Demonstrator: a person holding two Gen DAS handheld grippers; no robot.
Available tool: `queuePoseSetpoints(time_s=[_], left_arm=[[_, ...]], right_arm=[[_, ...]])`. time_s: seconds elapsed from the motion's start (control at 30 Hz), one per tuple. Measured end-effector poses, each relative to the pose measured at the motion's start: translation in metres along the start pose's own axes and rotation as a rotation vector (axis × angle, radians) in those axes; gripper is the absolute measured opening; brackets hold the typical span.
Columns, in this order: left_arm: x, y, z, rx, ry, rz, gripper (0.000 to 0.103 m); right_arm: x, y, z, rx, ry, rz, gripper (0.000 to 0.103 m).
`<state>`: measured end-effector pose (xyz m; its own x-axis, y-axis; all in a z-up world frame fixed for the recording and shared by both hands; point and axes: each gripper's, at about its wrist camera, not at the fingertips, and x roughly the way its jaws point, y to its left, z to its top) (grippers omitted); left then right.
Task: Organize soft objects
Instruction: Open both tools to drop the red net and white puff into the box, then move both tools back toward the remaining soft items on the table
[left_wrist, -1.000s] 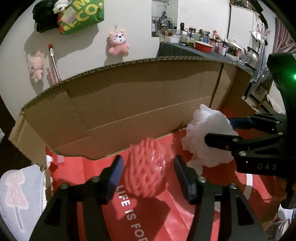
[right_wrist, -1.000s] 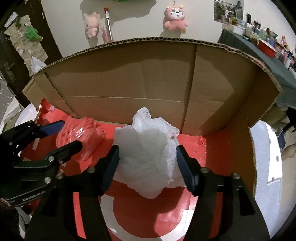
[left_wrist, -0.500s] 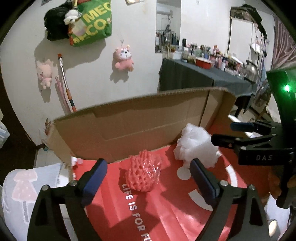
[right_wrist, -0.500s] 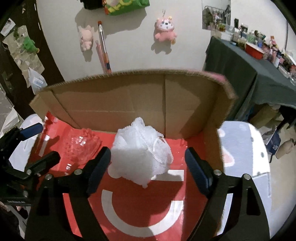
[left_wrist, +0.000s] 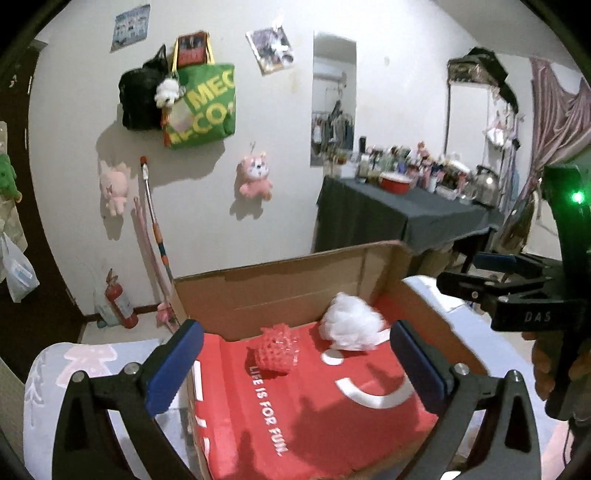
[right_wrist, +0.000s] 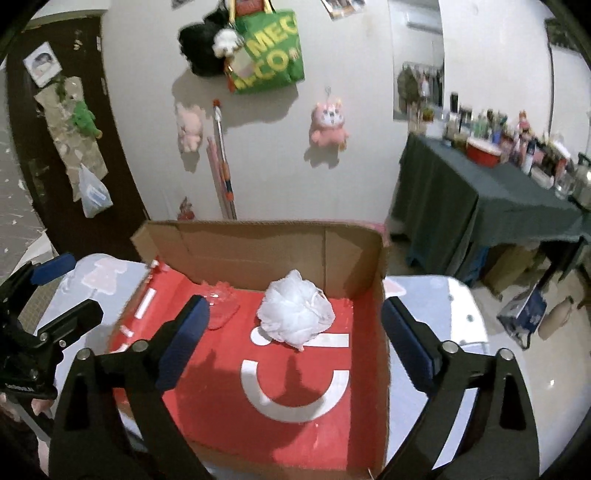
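Both grippers, left gripper (left_wrist: 295, 347) and right gripper (right_wrist: 291, 325), are opening wide, holding nothing, leaving the red sponge (left_wrist: 275, 350) and white puff (right_wrist: 295, 314) lying in the box (right_wrist: 280, 251); next likely fetching another soft item.

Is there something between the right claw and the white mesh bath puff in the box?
Nothing visible. The right claw is open above the cardboard box, and the white mesh bath puff lies uncovered on the red floor, apart from the red mesh puff beside it.
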<state>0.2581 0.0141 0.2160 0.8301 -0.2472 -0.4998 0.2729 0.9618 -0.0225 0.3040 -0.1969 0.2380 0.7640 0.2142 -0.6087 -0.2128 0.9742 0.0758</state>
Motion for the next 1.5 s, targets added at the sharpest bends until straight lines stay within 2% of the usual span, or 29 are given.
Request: queuePoseSetpoints(time_s=[0.23, 0.5, 0.8, 1.0, 1.17, 1.5], left_arm=[[-0.059, -0.010, -0.013, -0.012, -0.106, 0.013, 0.103], [-0.118, -0.023, -0.043, -0.024, -0.217, 0.003, 0.103], [-0.173, -0.053, -0.087, 0.020, -0.315, -0.019, 0.103], [-0.191, -0.070, -0.124, 0.024, -0.343, -0.025, 0.103], [-0.193, -0.078, -0.151, -0.004, -0.341, -0.043, 0.103], [-0.169, -0.076, -0.198, -0.028, -0.268, -0.022, 0.103]], right_arm=[[-0.070, 0.018, -0.025, -0.022, -0.103, 0.005, 0.098], [-0.134, 0.034, -0.072, -0.064, -0.209, -0.003, 0.099], [-0.183, 0.045, -0.128, -0.074, -0.308, -0.021, 0.102], [-0.211, 0.058, -0.173, -0.097, -0.388, -0.087, 0.103], [-0.216, 0.065, -0.209, -0.113, -0.423, -0.159, 0.103], [-0.194, 0.064, -0.264, -0.074, -0.363, -0.174, 0.103]])
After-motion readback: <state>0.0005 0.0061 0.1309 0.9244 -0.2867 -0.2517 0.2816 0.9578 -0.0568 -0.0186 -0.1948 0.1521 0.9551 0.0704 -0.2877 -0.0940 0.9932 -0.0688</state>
